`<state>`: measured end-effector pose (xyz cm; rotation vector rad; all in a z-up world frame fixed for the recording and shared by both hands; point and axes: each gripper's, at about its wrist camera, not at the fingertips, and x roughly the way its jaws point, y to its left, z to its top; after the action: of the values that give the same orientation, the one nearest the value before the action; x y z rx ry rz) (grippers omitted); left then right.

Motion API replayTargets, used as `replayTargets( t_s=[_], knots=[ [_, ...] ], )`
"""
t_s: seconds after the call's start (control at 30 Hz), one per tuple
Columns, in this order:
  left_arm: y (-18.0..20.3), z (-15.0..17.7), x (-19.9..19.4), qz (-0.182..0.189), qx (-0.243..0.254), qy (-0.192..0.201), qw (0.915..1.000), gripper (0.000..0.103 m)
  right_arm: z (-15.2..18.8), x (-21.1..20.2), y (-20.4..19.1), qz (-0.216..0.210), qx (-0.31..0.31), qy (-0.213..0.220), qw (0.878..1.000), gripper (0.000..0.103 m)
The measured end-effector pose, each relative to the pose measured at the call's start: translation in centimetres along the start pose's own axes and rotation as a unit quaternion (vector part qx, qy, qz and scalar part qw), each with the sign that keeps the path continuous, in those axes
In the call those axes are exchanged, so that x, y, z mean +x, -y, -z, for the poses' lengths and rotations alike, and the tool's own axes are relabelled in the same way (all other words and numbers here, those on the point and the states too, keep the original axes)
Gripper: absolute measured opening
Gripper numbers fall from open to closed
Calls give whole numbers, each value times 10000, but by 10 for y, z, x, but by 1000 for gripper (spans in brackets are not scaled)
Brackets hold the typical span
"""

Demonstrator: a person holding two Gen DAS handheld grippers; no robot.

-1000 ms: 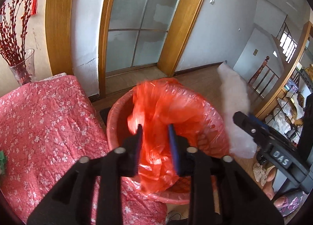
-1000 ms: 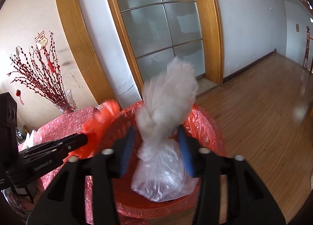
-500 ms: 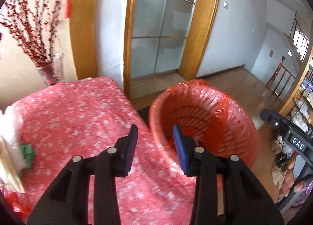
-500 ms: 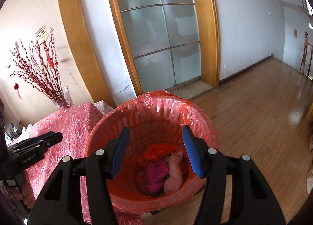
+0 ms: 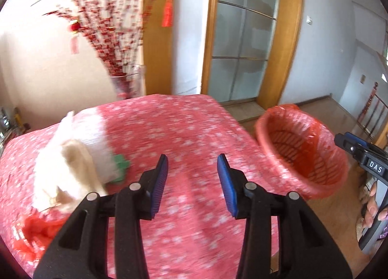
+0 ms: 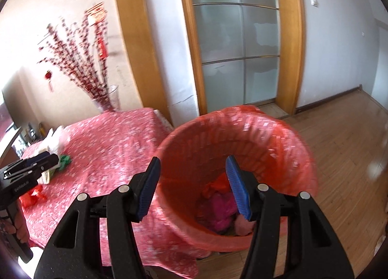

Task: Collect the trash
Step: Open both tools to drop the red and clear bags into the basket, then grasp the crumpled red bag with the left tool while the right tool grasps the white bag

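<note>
Since a second ago, both bags have left my claws: the orange one and the clear one no longer sit between the pads, and my left view has swung from the bin to the table. My left claw (image 5: 192, 182) is opening, pads apart with nothing between them, over the pink flowered table (image 5: 184, 133). My right claw (image 6: 194, 187) stands apart and empty above the orange-lined bin (image 6: 278, 133), which sits just beside the table edge, lower right of the left view. Inside the bin lie orange, magenta and pink scraps (image 6: 220, 208). Remaining trash sits at the left of the left view: a white bag (image 5: 72, 155), a green scrap (image 5: 120, 162) touching it, and orange plastic (image 5: 36, 230) at lower left.
</note>
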<state>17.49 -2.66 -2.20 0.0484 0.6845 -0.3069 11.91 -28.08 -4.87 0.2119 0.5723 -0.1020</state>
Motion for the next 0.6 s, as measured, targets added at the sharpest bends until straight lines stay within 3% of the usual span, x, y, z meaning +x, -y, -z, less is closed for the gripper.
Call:
replayTargets(
  t_s=[0.33, 0.6],
  knots=[
    [-82, 26, -37, -777, -497, 47, 9957, 48, 14, 11, -69, -586, -553, -212, 9965, 57],
    [-147, 65, -65, -1523, -938, -83, 9838, 55, 29, 25, -120, -1048, -792, -434, 9904, 57]
  ],
)
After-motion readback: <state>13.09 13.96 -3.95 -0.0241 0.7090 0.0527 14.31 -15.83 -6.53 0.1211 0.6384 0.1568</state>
